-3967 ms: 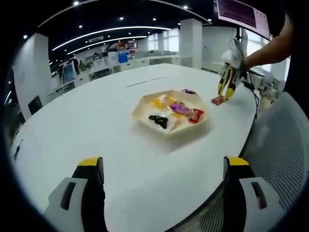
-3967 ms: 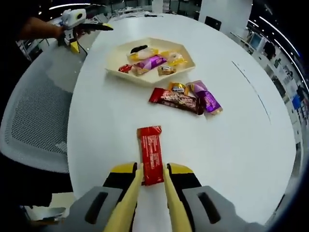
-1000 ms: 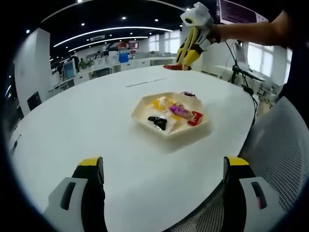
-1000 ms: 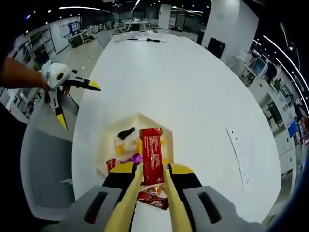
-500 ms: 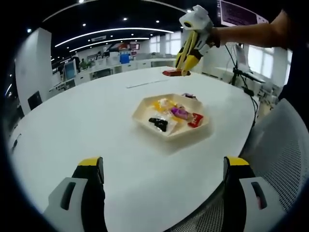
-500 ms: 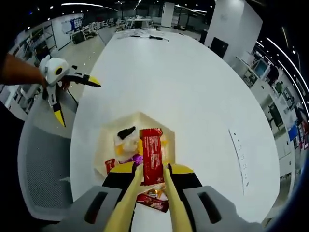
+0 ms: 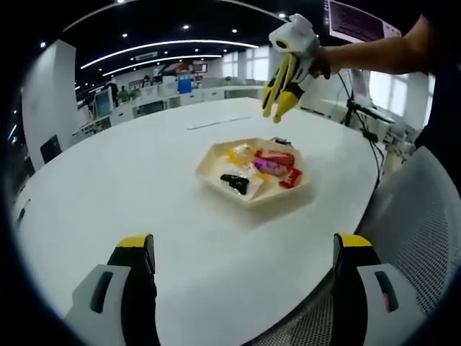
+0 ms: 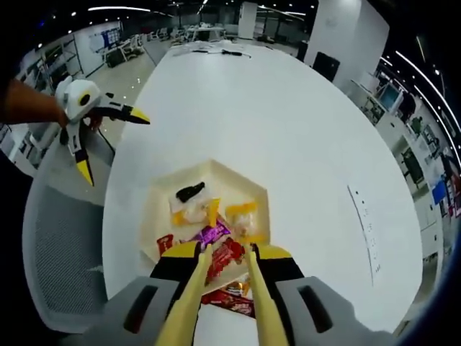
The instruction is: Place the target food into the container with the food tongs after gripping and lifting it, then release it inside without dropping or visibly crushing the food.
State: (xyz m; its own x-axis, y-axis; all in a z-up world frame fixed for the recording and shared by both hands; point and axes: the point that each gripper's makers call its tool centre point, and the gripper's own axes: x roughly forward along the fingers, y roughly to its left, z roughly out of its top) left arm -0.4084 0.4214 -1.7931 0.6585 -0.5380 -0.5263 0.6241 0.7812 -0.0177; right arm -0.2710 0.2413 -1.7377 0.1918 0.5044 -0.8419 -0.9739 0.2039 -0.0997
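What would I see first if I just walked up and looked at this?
Probably the cream six-sided tray in the middle of the big white table, holding bright wrapped snacks, including a red bar. Above it hangs the right gripper, yellow and white, with nothing between its jaws. More wrapped snacks lie on the table beside the tray, and the left gripper stands wide open off the table's edge.

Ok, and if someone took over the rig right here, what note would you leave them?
Right tongs: slightly open, empty, above the tray.
Left tongs: wide open, empty, low over the table's near edge, apart from the tray.
Red snack bar: lies in the tray among other wrapped snacks, not visibly crushed.
Done: bar placed and released.
Left: draw the right tongs away; a few wrapped snacks lie on the table beside the tray.
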